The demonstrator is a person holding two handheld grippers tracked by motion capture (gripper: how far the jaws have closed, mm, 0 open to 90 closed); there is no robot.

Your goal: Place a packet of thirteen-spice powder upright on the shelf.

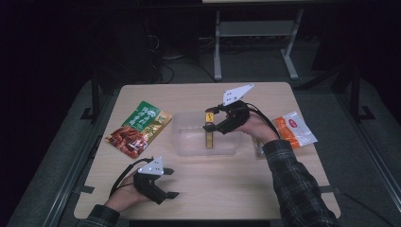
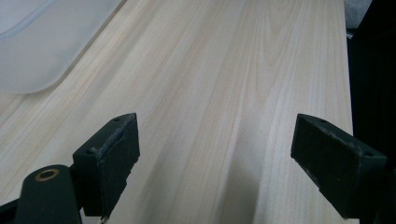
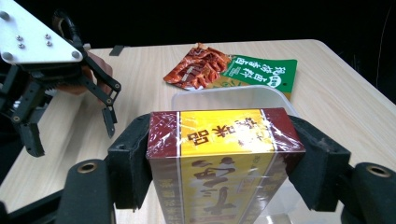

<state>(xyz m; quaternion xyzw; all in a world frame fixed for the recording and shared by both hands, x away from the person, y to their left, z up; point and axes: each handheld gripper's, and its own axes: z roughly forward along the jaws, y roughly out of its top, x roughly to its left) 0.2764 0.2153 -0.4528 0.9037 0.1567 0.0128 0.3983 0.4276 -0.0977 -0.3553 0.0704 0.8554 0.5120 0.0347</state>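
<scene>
- Black padded jaws of the right gripper are seen clamped on a slim rectangular box, one foam pad pressed flat against each narrow side.
- Glossy clear film is wrapped over the box, whose yellow middle panel with dark printed characters is bordered by dark red edges.
- In the high view the box is held upright, its lower end inside a clear plastic container at the middle of the table.
- Translucent, thin-walled and round-cornered, the container is seen just behind the box in the right gripper view.
- Pale wood with a fine straight grain forms the table.
- At the near left edge of the table, the left gripper is held with its jaws spread wide and nothing between them; its worn, matte pads are shown above bare wood.
- Left of the container, a flat glossy pouch, green at one end and red-brown at the other, is laid on the table.
- At the far right edge, a crinkled orange-and-white packet is laid flat.
</scene>
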